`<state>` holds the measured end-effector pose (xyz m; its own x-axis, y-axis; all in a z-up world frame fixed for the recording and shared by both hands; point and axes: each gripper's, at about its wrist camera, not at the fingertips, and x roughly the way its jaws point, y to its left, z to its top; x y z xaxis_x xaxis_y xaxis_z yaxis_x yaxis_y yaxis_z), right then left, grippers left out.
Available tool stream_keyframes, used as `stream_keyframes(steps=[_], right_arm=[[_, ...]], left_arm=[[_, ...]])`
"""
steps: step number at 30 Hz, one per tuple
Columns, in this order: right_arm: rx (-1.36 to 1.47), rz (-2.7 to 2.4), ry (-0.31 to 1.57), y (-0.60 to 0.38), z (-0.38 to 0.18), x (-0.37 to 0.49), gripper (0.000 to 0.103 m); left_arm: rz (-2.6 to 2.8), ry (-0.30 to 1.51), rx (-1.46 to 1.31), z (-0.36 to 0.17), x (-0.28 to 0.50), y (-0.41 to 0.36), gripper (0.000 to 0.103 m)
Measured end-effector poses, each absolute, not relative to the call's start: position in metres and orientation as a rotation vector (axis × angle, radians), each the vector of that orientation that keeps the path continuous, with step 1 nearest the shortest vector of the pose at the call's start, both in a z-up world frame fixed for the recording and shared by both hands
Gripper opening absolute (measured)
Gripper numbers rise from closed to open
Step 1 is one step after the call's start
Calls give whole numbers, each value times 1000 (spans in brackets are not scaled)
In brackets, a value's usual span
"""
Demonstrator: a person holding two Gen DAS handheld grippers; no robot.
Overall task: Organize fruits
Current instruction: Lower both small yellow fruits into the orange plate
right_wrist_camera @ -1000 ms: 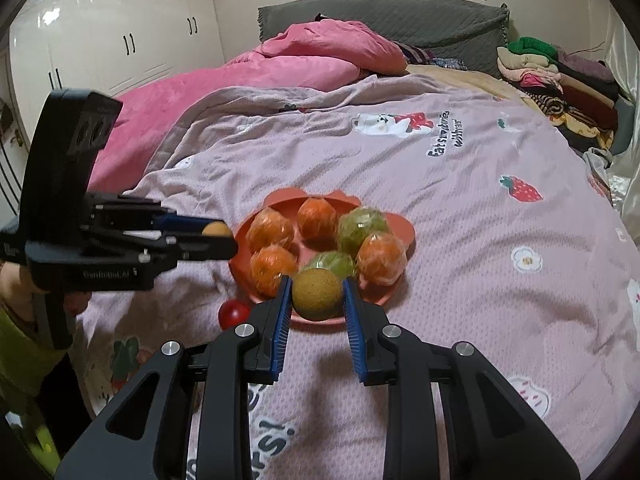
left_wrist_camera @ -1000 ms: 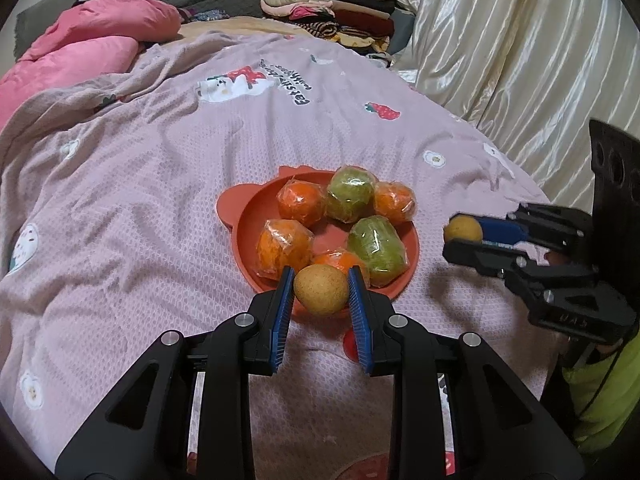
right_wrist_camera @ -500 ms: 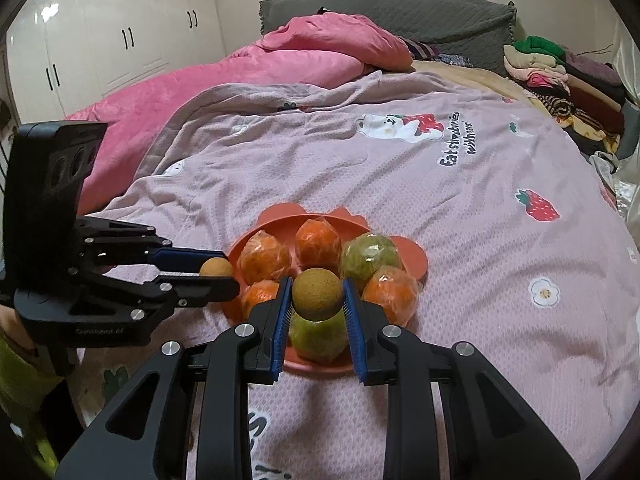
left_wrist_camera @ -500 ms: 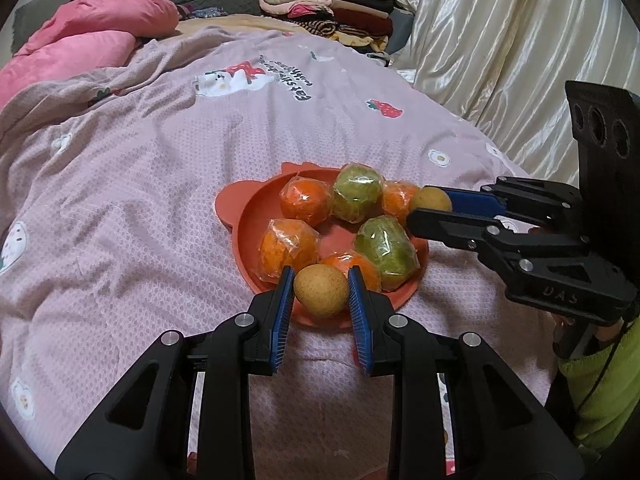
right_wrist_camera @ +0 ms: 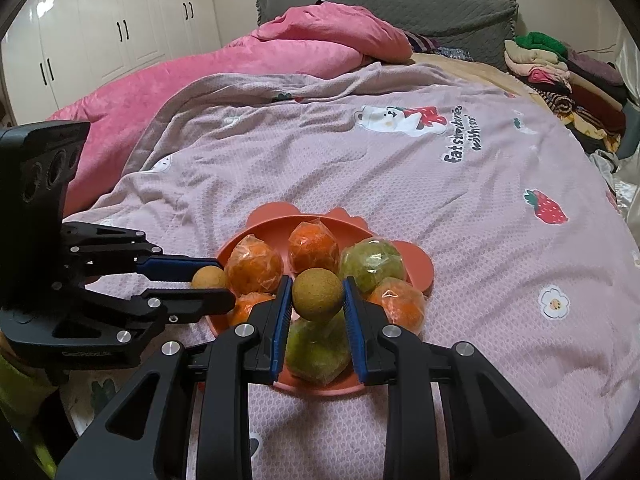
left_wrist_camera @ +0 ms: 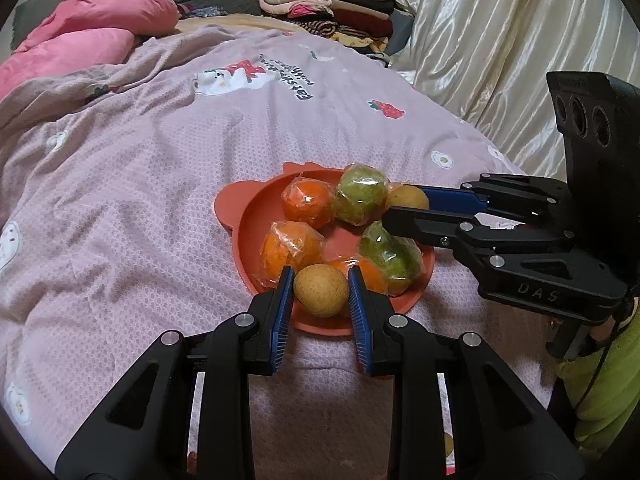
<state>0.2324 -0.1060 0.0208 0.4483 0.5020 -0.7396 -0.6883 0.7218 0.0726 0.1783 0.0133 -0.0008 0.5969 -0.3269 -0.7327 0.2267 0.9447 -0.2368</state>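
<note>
Because the plate [left_wrist_camera: 240, 216] near the bed's near edge already holds 6 wrapped fruits, you hover each tool, left tool [left_wrist_camera: 320, 292] and right tool [right_wrist_camera: 316, 294], clamped on 1 brown fruit [left_wrist_camera: 320, 289], over its rim, seeking gaps.

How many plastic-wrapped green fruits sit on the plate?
2: one wrapped green fruit at the far side of the orange-red plate, another on its right side. More may be hidden.

both wrist views angle down closely, sharing the fruit plate [left_wrist_camera: 244, 220].
</note>
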Motion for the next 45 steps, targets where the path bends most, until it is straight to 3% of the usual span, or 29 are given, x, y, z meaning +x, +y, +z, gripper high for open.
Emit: stream_keyframes(steps=[39, 45], right_arm=[[-265, 728, 843, -102, 13, 243, 26], [-251, 725, 829, -105, 18, 240, 32]], left_arm=[[-318, 876, -132, -2, 178, 15, 20], [-317, 876, -130, -1, 177, 15, 21]])
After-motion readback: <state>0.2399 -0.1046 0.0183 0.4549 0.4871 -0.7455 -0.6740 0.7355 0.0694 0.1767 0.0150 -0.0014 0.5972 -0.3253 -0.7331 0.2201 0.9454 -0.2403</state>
